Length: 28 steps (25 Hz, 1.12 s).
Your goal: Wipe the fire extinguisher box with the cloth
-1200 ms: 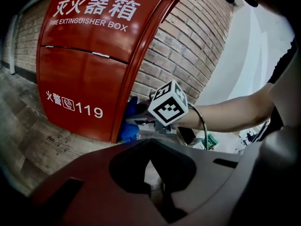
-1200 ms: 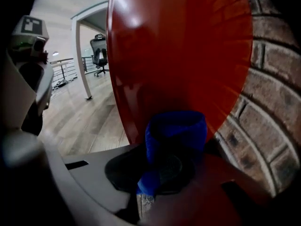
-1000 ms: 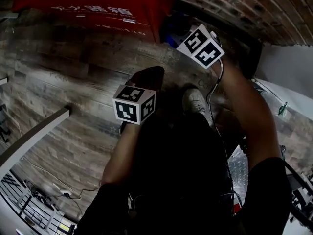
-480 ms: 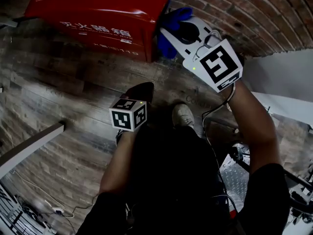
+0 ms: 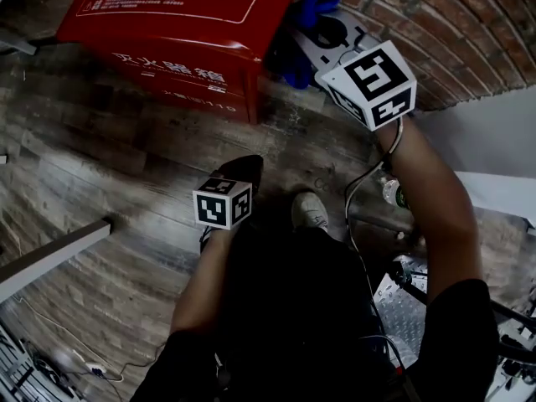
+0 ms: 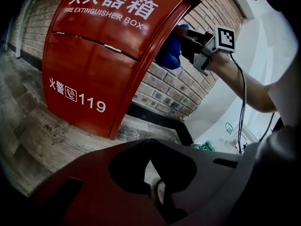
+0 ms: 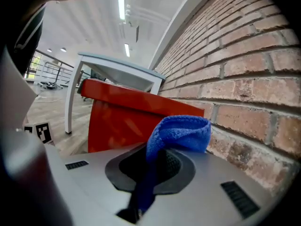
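The red fire extinguisher box (image 5: pixel 180 32) stands on the wooden floor against a brick wall (image 5: pixel 435 23); in the left gripper view the box (image 6: pixel 99 60) fills the upper left. My right gripper (image 5: pixel 314 32) is shut on a blue cloth (image 5: pixel 303 11) and holds it at the box's right side, in the gap next to the wall. In the right gripper view the cloth (image 7: pixel 181 131) bulges out of the right gripper (image 7: pixel 155 149), with the box (image 7: pixel 122 121) just behind. My left gripper (image 6: pixel 150 142) hangs low and shut on nothing, away from the box; its marker cube (image 5: pixel 222 203) shows.
The person's dark shoe (image 5: pixel 243 170) and light shoe (image 5: pixel 314 212) are on the floor below the box. A grey beam (image 5: pixel 50 254) runs at the left. A metal plate (image 5: pixel 402 308) and cables lie at the lower right. A white table (image 7: pixel 117 69) stands beyond the box.
My right gripper has risen with the blue cloth to the box's right side by the wall. More of the box has come into view. The left gripper has hardly moved.
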Motion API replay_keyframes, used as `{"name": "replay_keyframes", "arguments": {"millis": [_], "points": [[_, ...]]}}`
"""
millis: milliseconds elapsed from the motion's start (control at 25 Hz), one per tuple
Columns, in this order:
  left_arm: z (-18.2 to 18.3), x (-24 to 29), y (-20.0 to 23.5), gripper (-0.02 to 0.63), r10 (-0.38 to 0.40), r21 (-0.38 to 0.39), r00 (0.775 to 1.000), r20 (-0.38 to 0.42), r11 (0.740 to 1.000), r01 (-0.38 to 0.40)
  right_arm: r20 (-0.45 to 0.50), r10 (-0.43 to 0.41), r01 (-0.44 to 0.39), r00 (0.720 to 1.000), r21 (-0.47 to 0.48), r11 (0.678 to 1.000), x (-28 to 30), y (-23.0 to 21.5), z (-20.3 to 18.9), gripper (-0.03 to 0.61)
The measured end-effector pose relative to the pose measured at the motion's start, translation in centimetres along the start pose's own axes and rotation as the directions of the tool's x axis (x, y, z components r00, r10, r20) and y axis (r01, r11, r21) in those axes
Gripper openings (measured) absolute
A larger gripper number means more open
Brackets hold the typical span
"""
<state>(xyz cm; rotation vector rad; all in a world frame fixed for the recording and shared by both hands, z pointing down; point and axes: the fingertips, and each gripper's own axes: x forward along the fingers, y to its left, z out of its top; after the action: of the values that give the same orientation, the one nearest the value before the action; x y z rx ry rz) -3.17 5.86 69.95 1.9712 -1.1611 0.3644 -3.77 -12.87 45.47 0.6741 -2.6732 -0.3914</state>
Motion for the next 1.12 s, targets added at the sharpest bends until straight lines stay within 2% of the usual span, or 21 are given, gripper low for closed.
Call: {"name": "replay_keyframes", "arguments": {"millis": [160,280,360,480,640,880,1120], "points": [[-0.1,0.1,0.0,-0.002,0.0,0.002,1.0,-0.008,1.0,0.0,-0.043,-0.022,0.021,0.999,-0.029,0.999,0.8,-1.8,-1.3,0.041],[-0.3,0.0,-0.2,-0.002,-0.01,0.001,1.0,-0.024,1.0,0.01,-0.05,-0.043,0.044,0.998,0.027,0.999,1.5,-2.9,-2.5,0.041],[-0.5,0.0,-0.1,-0.002,-0.012,0.001,0.999,-0.037,1.0,0.012,-0.034,-0.063,0.066,0.997,0.099,0.993,2.0,-3.3,-3.5,0.041],[-0.5,-0.4,-0.2,-0.002,-0.009,0.014,0.999,-0.04,1.0,0.01,-0.059,-0.093,0.103,0.994,0.193,0.976,3.2,-3.2,-6.4,0.041],[-0.4,-0.6,-0.4,-0.002,-0.014,0.027,0.999,-0.03,1.0,0.015,-0.131,-0.089,0.125,0.987,0.3,0.946,5.0,-2.3,-11.6,0.041],[-0.8,-1.5,0.7,-0.002,-0.014,-0.023,1.0,-0.027,1.0,0.013,-0.18,-0.067,0.134,0.981,0.392,0.91,6.8,-0.6,-17.2,0.041],[-1.3,-1.8,1.2,-0.002,-0.009,-0.015,0.999,-0.049,1.0,0.008,-0.19,-0.053,0.142,0.98,0.495,0.857,8.4,0.4,-21.5,0.041]]}}
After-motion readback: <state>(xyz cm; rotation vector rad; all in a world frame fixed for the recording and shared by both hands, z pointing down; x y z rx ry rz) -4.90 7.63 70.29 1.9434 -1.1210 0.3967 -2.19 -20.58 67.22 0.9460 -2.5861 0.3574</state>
